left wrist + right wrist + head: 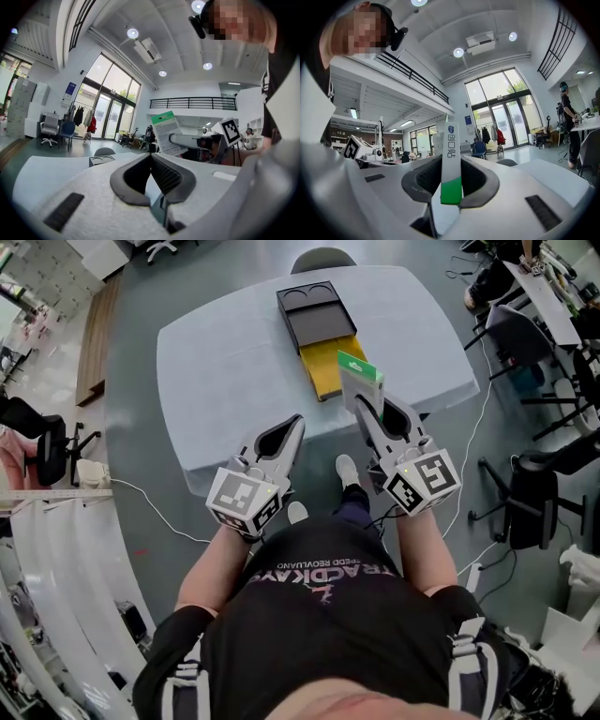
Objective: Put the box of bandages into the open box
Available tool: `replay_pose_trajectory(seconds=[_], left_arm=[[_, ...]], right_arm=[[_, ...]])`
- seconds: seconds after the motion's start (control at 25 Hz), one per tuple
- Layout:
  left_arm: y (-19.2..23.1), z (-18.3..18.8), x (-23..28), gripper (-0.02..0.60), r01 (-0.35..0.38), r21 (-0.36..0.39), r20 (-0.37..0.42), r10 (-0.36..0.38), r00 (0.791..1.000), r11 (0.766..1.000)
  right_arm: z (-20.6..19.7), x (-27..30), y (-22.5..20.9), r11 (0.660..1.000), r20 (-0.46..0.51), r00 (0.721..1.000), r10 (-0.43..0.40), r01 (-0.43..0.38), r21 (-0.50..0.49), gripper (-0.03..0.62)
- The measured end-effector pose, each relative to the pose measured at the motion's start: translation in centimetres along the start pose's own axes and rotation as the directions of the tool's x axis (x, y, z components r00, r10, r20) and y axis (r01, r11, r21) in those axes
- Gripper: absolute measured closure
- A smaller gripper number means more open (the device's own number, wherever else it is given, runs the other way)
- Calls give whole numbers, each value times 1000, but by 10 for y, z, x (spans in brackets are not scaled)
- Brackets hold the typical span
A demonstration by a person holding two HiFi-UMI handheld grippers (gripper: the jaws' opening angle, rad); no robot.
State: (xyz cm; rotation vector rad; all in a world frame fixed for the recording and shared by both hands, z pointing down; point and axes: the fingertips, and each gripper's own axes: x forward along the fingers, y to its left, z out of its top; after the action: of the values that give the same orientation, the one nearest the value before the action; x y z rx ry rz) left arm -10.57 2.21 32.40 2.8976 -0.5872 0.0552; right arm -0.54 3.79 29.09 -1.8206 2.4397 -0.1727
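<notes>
- While the right gripper (371, 409) has its jaws clenched on the box of bandages (361, 379), the left gripper (291, 425) has its jaws pressed together with nothing between them.
- From the right gripper view, the box of bandages stands on edge between the dark pads (474, 178). Its narrow side faces the camera, white with print above and green below, and its upper end reaches past the jaw tips.
- The head view shows that box held up in the air over the near part of the tabletop (225, 362). It is just beside the near right corner of the yellow tray (323, 371) and not inside it.
- At the far middle of the tabletop lies the open box (314, 310), a black case with two round recesses in its top. The yellow tray is slid out of it toward the person.
- Over the tabletop's near edge hangs the left gripper, to the left of the right one. It is well apart from the open box, and both grippers point away from the person.
- In the left gripper view, the box of bandages is tilted with a green band at its top and a white printed face toward the camera. The right gripper's marker cube (230, 132) shows off to its right.
- Beyond the far end of the tabletop stands a chair (323, 257).
- One of the person's shoes (347, 470) rests on the grey floor by the near edge.
</notes>
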Motion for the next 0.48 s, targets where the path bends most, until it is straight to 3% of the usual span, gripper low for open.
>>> replay_pose_trajectory(seconds=[0.48], left_arm=[[19,5,62,565,-62,-13,43,62,997,998]], right_arm=[[2,46,-65,996,-68,994,80,-82,-20,503]])
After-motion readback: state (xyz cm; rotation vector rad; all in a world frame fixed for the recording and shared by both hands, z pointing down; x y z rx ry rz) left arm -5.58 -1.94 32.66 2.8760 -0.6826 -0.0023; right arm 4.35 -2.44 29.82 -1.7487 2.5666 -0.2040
